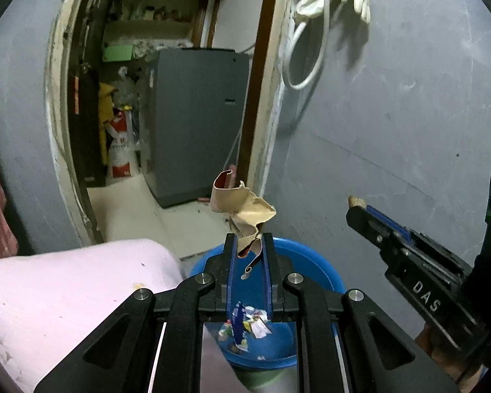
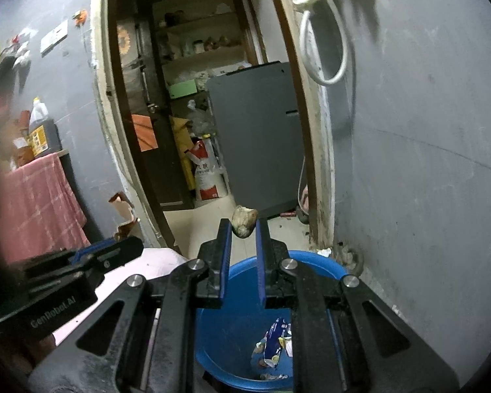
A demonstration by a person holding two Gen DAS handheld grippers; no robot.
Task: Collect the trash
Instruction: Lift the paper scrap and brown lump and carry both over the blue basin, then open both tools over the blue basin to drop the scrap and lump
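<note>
One blue bin sits at lower centre of both views, wrappers on its bottom. Above it, the left hand-held gripper pinches crumpled brown paper – jaws narrow. The right hand-held gripper clamps a small beige wad at its tips.

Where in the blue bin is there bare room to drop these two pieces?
The blue bin has bare bottom on its left side toward the pink surface. The wrappers crowd the right side, nearer the grey wall.
</note>
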